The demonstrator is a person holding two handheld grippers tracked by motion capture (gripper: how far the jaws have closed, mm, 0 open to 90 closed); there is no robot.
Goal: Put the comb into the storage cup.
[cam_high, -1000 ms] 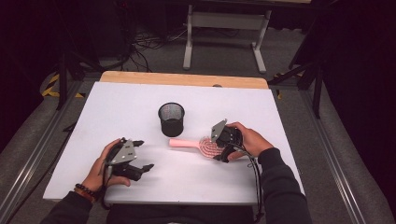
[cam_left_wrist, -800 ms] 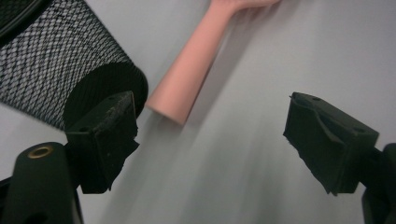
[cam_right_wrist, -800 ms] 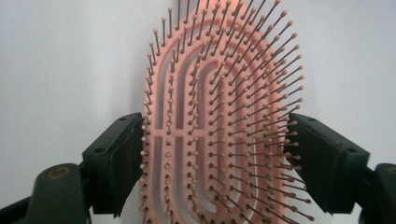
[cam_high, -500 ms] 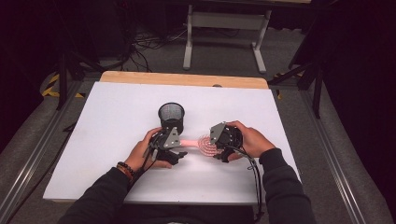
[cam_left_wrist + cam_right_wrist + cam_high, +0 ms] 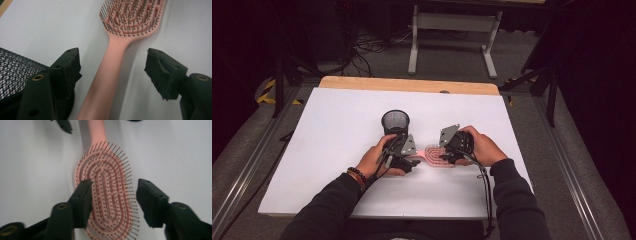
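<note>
On table (image 5: 332,150): one hairbrush (image 5: 438,155) (one cup (image 5: 395,121))

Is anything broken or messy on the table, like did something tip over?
Nothing stands out. The pink hairbrush lies flat on the white table, bristles up and looking whole. The black mesh cup stands upright beside it. The left gripper is open around the handle, and the right gripper is open over the brush head.

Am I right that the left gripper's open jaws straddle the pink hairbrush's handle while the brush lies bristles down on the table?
Not quite: the hairbrush lies bristles up, as the left gripper view shows. The left gripper does straddle its handle, jaws open.
</note>
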